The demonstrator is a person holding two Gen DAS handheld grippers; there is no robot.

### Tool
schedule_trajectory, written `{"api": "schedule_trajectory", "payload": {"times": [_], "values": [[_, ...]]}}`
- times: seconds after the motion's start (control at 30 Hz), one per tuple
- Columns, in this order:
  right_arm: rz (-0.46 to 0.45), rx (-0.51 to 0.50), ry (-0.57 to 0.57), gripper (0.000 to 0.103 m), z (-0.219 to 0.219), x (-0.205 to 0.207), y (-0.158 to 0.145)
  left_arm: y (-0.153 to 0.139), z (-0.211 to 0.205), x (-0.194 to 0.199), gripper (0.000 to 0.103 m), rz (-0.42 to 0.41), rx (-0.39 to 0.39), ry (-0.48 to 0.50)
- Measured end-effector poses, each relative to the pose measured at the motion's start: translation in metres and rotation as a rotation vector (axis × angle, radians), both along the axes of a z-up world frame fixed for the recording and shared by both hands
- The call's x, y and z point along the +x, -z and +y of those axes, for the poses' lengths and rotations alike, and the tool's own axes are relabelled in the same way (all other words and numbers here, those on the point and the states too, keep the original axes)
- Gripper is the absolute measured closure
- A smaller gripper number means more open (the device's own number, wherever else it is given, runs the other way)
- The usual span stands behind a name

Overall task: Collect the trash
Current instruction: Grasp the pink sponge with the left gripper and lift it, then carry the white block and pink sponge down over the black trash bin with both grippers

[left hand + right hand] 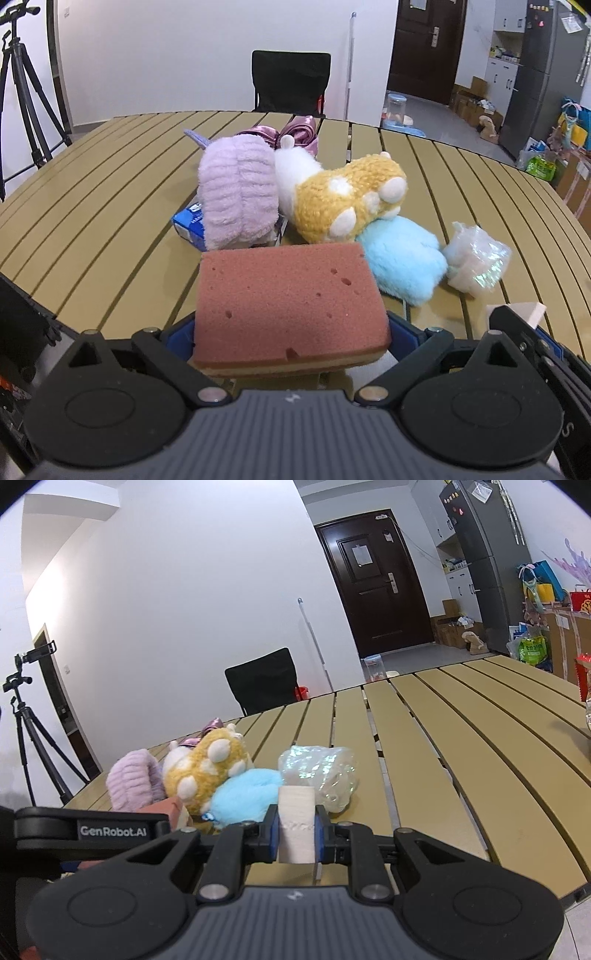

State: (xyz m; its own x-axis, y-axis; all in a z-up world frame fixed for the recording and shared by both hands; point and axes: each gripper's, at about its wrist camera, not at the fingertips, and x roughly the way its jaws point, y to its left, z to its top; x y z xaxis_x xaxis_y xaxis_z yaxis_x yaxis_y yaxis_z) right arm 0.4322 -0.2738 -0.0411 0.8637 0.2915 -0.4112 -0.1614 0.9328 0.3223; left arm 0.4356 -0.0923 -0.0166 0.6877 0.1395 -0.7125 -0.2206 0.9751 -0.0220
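Observation:
My left gripper is shut on a reddish-brown sponge with a tan underside, held just above the slatted table. My right gripper is shut on a white foam block; the block's tip shows in the left wrist view. Ahead lie a crumpled clear plastic wrapper, a blue carton under a lilac plush, a yellow-and-white plush and a light-blue fluffy item.
A pink satin bow lies behind the toys. A black chair stands at the table's far edge. A tripod stands at the left. A fridge and boxes are at the right.

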Motion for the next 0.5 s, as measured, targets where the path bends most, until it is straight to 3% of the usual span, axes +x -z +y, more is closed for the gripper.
{"api": "schedule_trajectory", "payload": {"times": [0.5], "values": [[-0.079,-0.034,-0.03,0.085,0.01,-0.055,-0.018,-0.033,0.007,-0.074,0.004,-0.09,0.015,0.082]]}}
